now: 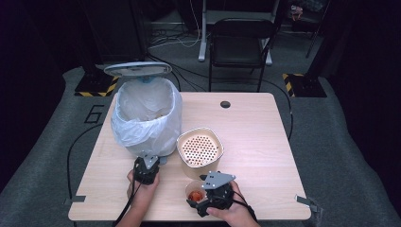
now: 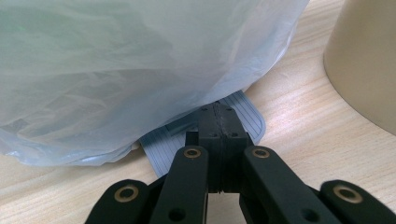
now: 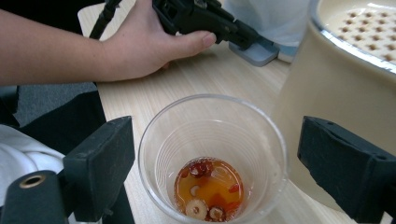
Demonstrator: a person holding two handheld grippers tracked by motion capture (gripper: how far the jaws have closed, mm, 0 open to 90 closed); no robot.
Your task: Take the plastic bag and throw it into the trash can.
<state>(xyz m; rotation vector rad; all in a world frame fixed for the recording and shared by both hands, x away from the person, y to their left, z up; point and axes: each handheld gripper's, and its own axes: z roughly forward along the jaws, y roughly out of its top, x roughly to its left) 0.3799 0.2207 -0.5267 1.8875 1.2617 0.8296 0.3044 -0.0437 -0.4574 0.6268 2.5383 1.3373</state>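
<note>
A clear plastic cup (image 3: 212, 154) holding a little orange liquid with red and pale bits stands near the table's front edge (image 1: 195, 194). My right gripper (image 3: 223, 168) is open, one jaw on each side of the cup and neither touching it (image 1: 198, 193). My left gripper (image 2: 218, 123) is shut with nothing between its jaws; its tips rest on the grey ribbed pedal (image 2: 247, 116) at the foot of the bag-lined bin (image 1: 146, 113). The bin's lid (image 1: 138, 69) stands raised. In the right gripper view the left gripper (image 3: 243, 35) lies on the pedal (image 3: 259, 53).
A cream container (image 1: 200, 149) with a perforated strainer top stands just beyond the cup, close to the right jaw (image 3: 327, 93). The wooden table (image 1: 255, 127) has a cable hole (image 1: 225, 104) at the back. A black chair (image 1: 239, 45) stands behind.
</note>
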